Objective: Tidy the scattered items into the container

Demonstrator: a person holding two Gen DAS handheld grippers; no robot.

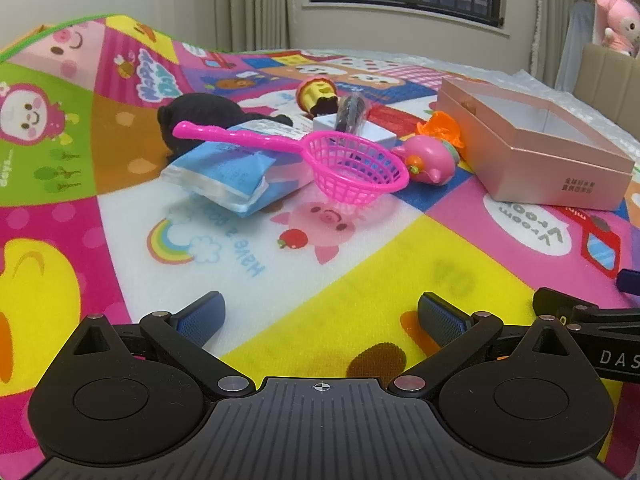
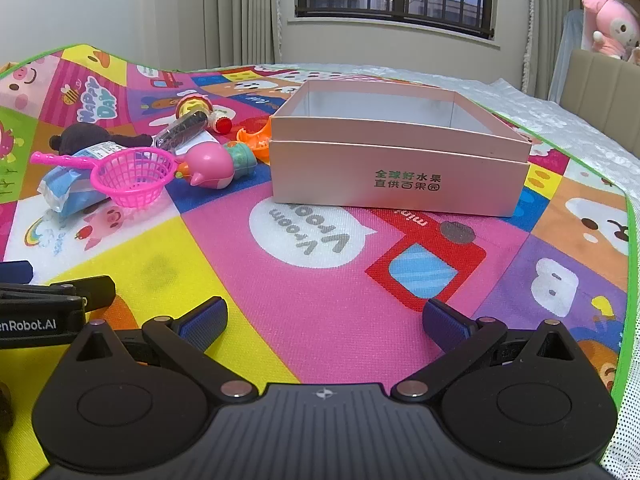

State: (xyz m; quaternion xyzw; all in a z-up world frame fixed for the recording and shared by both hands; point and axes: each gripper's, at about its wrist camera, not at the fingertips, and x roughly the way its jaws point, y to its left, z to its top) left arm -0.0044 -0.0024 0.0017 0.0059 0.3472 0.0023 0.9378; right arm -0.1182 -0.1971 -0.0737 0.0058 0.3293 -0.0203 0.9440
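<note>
Plainly: pink box printed 全球好水果; both grippers' fingers spread wide, empty.

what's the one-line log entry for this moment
stage: start | left gripper: open, empty | right gripper: open, empty | box: empty | toys: piled left of box on mat

We see a patchwork mat of pink, yellow and green cartoon squares — a pale pink box with green lettering, a hot-pink strainer.
</note>
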